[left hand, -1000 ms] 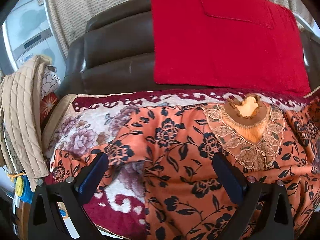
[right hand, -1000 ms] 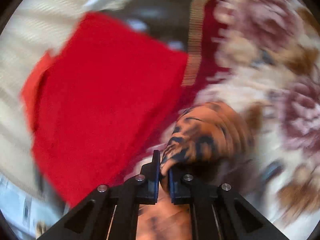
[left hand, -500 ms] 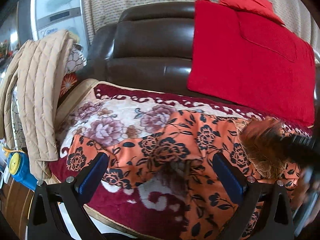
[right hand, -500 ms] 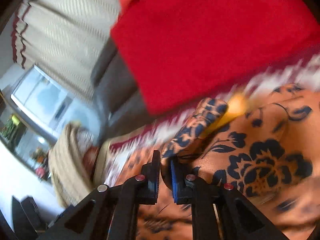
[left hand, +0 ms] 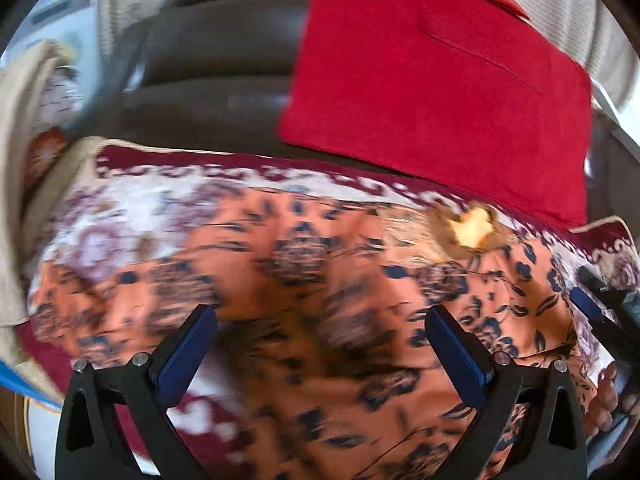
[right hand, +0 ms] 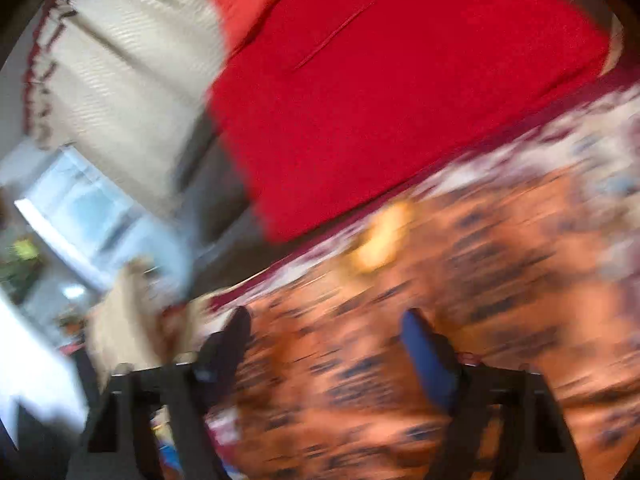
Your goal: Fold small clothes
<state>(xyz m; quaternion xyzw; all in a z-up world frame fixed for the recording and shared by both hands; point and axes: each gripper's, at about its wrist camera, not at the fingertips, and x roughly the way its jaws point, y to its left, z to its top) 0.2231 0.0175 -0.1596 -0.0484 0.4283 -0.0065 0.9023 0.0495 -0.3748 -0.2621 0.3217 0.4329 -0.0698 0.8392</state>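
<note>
While both the left gripper (left hand: 316, 344) and right gripper (right hand: 324, 344) gape empty, orange floral garment (left hand: 320, 280) looks light, limp; pinch hem below collar (left hand: 472, 230).

One orange flowered garment (left hand: 320, 280), one red cloth (left hand: 440, 80), one flowered blanket (left hand: 132, 216), one brown sofa (left hand: 220, 60), one beige quilted cover (left hand: 16, 128) at the frame's left, two grippers: left gripper (left hand: 320, 344), right gripper (right hand: 324, 344).
</note>
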